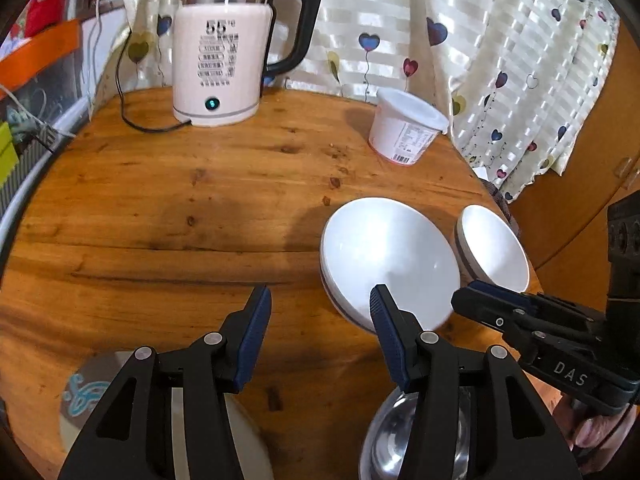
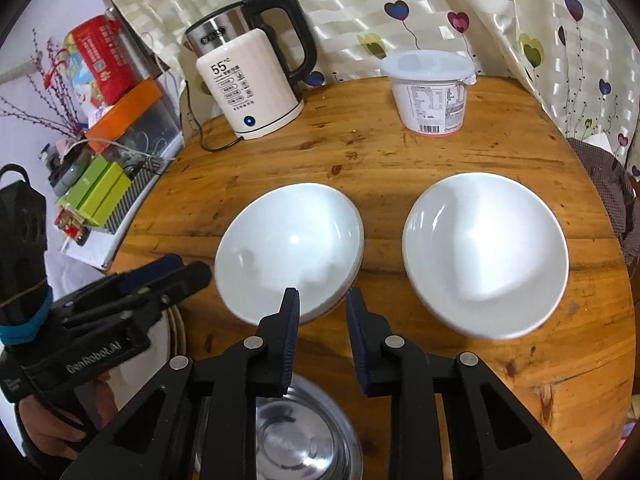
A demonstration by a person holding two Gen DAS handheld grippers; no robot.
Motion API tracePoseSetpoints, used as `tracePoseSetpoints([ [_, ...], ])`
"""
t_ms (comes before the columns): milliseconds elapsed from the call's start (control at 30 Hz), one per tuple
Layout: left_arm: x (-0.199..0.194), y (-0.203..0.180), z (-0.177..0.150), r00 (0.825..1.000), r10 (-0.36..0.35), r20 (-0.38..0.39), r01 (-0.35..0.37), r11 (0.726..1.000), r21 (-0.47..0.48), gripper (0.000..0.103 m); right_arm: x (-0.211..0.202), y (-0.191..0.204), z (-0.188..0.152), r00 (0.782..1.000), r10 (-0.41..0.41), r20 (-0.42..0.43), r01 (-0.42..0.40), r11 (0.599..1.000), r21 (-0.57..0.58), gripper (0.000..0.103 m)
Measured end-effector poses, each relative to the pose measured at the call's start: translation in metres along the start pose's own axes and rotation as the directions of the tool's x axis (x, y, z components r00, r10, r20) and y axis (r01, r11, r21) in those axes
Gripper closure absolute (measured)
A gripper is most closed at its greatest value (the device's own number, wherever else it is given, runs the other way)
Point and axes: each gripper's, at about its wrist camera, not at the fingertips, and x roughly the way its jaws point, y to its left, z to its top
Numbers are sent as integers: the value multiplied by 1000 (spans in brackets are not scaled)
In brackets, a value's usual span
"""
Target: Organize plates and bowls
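The right tool (image 2: pixel 322 312) hangs with narrow parted jaws gripping nothing, its tips just over the near rim of the left white bowl (image 2: pixel 289 252), likely lining up to pinch it. The left tool (image 1: pixel 316 312) gapes wider, also empty. A second white bowl (image 2: pixel 486 256) sits right on the tabletop (image 2: pixel 400 164); a steel bowl (image 2: pixel 304 436) lies nearest, below the tools.

Round wooden table (image 2: pixel 400 160), heart-print curtain (image 2: pixel 360 8), perhaps a cabinet (image 1: pixel 580 208)
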Motion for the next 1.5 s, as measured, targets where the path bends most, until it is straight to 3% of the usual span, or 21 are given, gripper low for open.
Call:
tracePoseSetpoints([
  [267, 16, -5, 5, 998, 69, -9, -68, 997, 19, 51, 17, -8, 8, 1000, -5, -23, 6, 1000, 23, 80],
  [367, 23, -7, 8, 998, 66, -25, -65, 998, 21, 53, 21, -10, 11, 1000, -7, -28, 7, 1000, 29, 81],
  [600, 31, -13, 10, 996, 88, -34, -86, 995, 46, 69, 25, -11, 15, 999, -15, -29, 15, 999, 30, 84],
  [1000, 36, -26, 9, 995, 91, -31, -88, 992, 91, 74, 27, -11, 16, 999, -18, -29, 19, 999, 28, 85],
  [1500, 36, -23, 10, 995, 94, -29, -91, 992, 82, 81, 28, -10, 17, 999, -30, -33, 30, 999, 18, 86],
])
